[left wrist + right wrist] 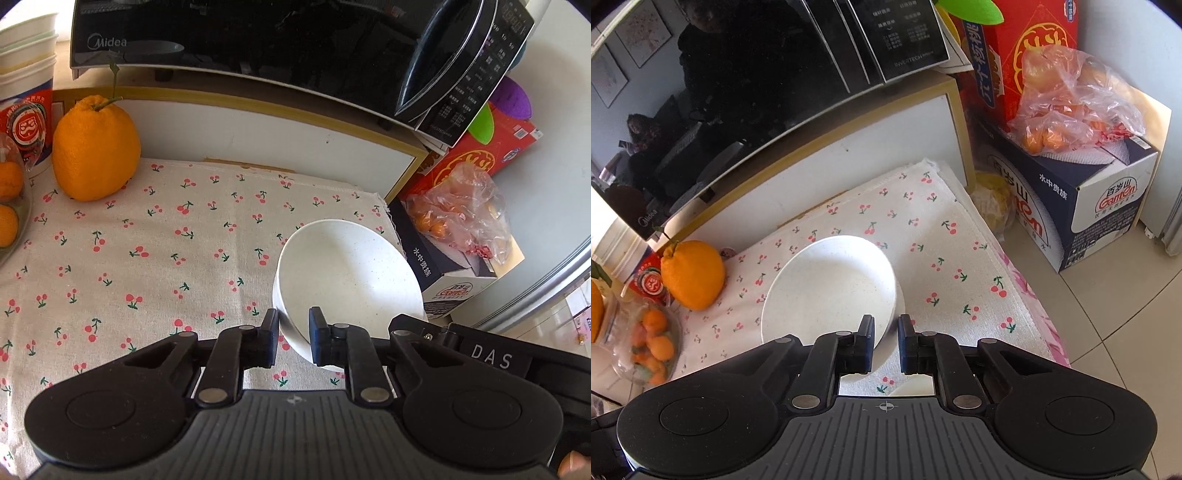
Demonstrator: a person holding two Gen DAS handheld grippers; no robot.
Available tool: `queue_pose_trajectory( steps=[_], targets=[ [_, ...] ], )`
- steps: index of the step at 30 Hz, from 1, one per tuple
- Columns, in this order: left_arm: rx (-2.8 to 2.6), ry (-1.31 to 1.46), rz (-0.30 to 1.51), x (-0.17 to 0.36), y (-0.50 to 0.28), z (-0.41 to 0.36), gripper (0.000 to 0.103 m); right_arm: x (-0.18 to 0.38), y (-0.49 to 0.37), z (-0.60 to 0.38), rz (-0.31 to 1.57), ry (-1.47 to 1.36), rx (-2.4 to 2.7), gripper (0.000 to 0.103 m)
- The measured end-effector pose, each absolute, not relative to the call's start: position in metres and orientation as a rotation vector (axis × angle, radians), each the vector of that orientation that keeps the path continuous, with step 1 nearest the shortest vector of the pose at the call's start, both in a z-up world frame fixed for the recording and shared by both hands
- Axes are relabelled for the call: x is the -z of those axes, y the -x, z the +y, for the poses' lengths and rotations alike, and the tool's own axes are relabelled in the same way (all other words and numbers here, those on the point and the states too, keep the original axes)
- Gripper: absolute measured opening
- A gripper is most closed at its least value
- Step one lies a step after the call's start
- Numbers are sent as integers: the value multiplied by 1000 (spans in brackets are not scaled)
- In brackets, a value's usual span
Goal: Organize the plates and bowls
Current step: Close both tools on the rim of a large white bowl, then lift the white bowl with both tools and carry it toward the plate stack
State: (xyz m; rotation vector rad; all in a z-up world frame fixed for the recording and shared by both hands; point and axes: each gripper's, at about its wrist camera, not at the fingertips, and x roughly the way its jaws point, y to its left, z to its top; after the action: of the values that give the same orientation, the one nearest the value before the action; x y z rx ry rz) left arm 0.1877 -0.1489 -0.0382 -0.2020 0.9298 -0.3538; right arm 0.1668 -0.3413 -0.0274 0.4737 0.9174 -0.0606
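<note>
A white speckled bowl (351, 269) rests on the cherry-print cloth (147, 258), near the cloth's right edge. My left gripper (294, 334) is shut on its near left wall, one finger outside and one inside. In the right wrist view the same bowl (827, 288) has my right gripper (886, 334) shut on its near right wall, left finger inside. A second white edge (901, 299) shows just outside that wall; I cannot tell what it belongs to. A black housing marked DAS (491, 356) sits right of the bowl.
A black microwave (258, 37) on a white shelf overhangs the back. A big orange citrus (94, 151), stacked white cups (26, 44) and a tub of small oranges (650, 343) stand left. Boxes and a fruit bag (1071, 99) sit past the table's right edge.
</note>
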Motion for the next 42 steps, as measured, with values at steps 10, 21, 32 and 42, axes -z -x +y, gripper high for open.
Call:
queue_pose_trajectory(
  steps=[10,21,32,42],
  targets=[
    [331,147,831,-4,-151,-136,16,-13,-145,-327,871,-434,-19,13],
    [335,147,780,-33,-105,-110,16,-58,-90,-300,803,-346,-88,14],
    [324,170,829,-30,-52,-77,15,-66,-28,-271,849,-294,-172,15],
    [346,157,904,-17,-11,-74,15,-43,24,-272,949,-302,-189,16]
  ],
)
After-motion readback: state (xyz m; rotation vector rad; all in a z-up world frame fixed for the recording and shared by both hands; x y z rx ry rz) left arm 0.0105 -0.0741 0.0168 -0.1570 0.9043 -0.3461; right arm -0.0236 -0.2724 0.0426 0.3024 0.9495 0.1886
